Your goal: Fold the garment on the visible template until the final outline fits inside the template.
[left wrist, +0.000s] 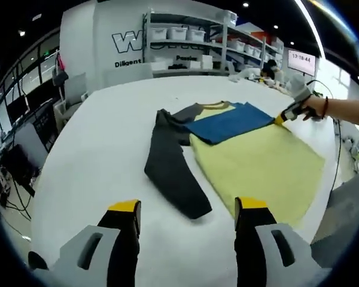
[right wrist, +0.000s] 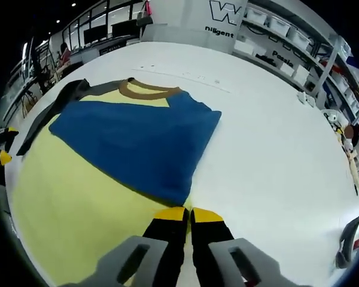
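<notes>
In the left gripper view, the left gripper (left wrist: 186, 214) hangs with its fingers released over the white desk (left wrist: 96, 137), holding nothing. Ahead of them lies the garment (left wrist: 251, 161), its dark sleeve (left wrist: 170, 164) stretched out toward the fingers and nearest to them. Beyond, the right gripper (left wrist: 282, 118) meets the blue panel (left wrist: 230, 122).

In the right gripper view, the right gripper's fingers (right wrist: 167, 218) are clenched together at the blue panel's near corner; whether cloth is pinched, I cannot tell. One side looks folded in. Next, probably: the left gripper takes the dark sleeve and folds it inward.
</notes>
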Demonstrator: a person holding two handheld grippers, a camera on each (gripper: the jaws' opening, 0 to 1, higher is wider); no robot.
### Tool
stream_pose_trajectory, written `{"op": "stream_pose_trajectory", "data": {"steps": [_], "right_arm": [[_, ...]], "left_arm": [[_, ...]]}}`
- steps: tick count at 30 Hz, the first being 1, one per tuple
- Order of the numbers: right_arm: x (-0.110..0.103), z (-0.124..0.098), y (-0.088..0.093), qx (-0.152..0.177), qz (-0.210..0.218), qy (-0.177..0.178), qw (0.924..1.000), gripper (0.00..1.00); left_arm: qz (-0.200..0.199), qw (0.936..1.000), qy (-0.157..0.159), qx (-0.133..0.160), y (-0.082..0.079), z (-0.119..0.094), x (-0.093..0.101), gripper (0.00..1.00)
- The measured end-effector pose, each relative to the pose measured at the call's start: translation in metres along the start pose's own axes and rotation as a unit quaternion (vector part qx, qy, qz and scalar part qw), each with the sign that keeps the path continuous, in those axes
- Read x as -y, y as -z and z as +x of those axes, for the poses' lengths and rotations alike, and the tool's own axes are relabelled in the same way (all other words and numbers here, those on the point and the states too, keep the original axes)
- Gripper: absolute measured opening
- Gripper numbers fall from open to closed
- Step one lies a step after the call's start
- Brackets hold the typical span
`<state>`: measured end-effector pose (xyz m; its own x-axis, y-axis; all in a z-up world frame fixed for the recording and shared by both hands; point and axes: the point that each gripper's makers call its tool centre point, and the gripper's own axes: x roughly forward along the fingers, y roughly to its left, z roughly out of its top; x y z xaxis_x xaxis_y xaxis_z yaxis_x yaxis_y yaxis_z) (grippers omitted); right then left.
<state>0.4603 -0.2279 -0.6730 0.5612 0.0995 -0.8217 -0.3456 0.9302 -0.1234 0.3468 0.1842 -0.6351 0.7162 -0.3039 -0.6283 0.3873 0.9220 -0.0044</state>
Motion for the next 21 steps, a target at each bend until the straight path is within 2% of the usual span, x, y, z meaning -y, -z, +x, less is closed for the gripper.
{"op": "stream_pose_trajectory", "data": {"steps": [4,11,16,21], "right_arm": [[0.000,0.000,0.000,0.002,0.004,0.000,1.0000,0.00],[0.000,0.001,-0.001,0.001,0.003,0.002,1.0000,0.00],[0.000,0.002,-0.001,0.004,0.007,0.003,1.0000,0.00],[0.001,0.003,-0.001,0.003,0.007,0.003,1.0000,0.00]], "left_arm": [[0.015,0.9998,-0.015,0.002,0.003,0.007,-0.001,0.45],[0.035,0.9992,0.004,-0.021,0.012,0.017,0.012,0.41],[0.045,0.9984,-0.015,-0.032,0.017,0.022,0.006,0.21],[0.040,0.9986,-0.021,-0.026,0.014,0.023,0.002,0.12]]}}
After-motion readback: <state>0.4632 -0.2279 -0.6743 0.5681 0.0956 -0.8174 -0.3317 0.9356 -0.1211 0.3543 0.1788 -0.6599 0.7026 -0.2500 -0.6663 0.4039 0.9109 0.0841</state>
